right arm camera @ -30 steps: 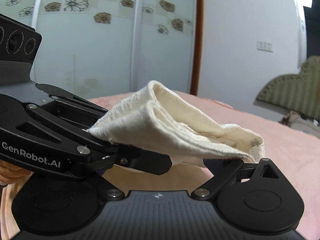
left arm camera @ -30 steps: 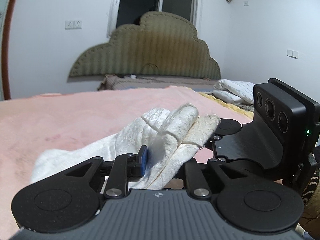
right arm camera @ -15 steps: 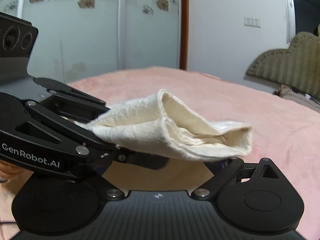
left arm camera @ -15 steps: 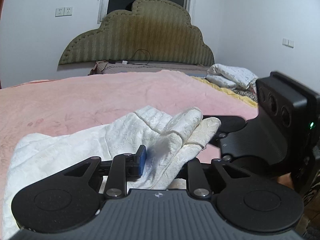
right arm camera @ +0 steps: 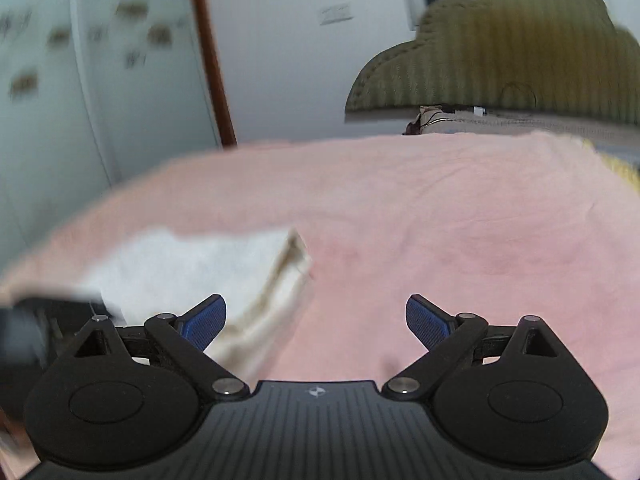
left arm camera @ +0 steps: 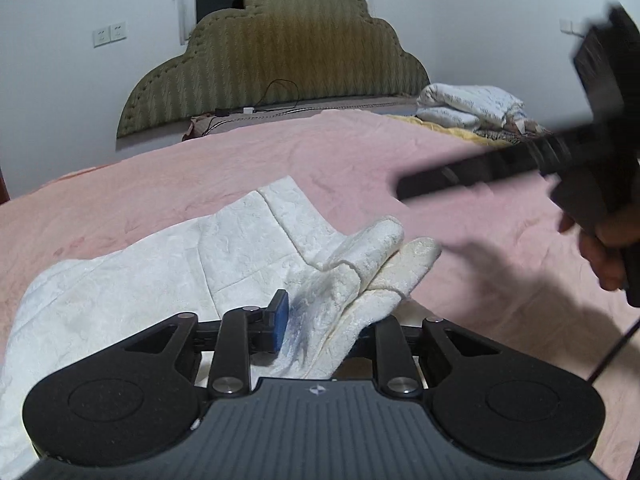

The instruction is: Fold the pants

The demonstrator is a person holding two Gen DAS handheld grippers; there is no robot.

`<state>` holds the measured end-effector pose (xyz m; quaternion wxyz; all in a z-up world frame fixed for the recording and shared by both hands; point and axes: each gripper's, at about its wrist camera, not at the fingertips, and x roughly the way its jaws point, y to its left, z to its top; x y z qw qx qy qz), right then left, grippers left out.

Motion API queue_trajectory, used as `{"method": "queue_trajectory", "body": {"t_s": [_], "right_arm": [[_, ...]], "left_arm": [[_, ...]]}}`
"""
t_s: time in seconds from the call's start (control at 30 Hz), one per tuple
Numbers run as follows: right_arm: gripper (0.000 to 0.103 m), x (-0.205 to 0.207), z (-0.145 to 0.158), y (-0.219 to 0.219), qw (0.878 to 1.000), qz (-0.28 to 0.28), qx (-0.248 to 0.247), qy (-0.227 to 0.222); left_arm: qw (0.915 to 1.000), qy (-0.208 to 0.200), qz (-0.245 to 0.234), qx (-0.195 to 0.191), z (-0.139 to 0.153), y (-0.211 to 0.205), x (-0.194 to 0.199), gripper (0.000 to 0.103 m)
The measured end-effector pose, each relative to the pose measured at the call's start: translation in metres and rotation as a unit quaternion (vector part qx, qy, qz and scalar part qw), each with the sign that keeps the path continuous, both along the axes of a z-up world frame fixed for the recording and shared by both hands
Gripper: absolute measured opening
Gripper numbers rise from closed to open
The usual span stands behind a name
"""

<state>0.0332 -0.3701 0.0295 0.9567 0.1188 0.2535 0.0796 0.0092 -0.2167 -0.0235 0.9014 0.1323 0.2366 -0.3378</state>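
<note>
White pants (left arm camera: 208, 264) lying on pink bed cover (left arm camera: 400, 168), folded over, near left.

Left gripper (left arm camera: 320, 328) pinching near corner of pants.

Right gripper (right arm camera: 316, 320) wide apart, holding nothing, off to right.

Looks partly folded; more folding, smoothing probably left.

1. The left gripper (left arm camera: 320, 320) is low and level, its jaws closed together on a bunched fold of the white pants (left arm camera: 168, 264).
2. Only 1 blue pad (left arm camera: 280, 320) of this gripper shows, pressed against the cloth; the other is hidden behind it.
3. The right gripper (right arm camera: 316, 320) has its jaws spread wide, with nothing between its 2 blue pads (right arm camera: 424, 324).
4. In the left wrist view the right gripper is a blurred dark shape at the upper right, raised and apart from the left one.
5. The person's right hand (left arm camera: 604, 256) grips its handle.
</note>
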Motion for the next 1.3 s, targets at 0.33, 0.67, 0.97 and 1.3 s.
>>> {"method": "queue_trajectory", "body": {"t_s": [0.33,0.67,0.97,1.3], "right_arm": [[0.101,0.036,-0.031,0.05,0.994,0.034,-0.091,0.055],[0.101,0.02,-0.018,0.053,0.996,0.024,-0.078,0.019],[0.101,0.0,-0.015,0.052,0.999,0.0,-0.048,-0.002],[0.101,-0.031,-0.019,-0.01,0.943,0.071,0.325,-0.005]], "left_arm": [[0.9979,-0.022,-0.046,0.041,0.008,0.026,-0.025,0.054],[0.9985,-0.008,0.054,0.005,0.019,0.109,-0.009,0.074],[0.9992,-0.021,0.015,0.032,0.016,0.115,-0.018,0.073],[0.9925,-0.094,-0.064,0.047,0.024,0.063,-0.038,0.073]]}}
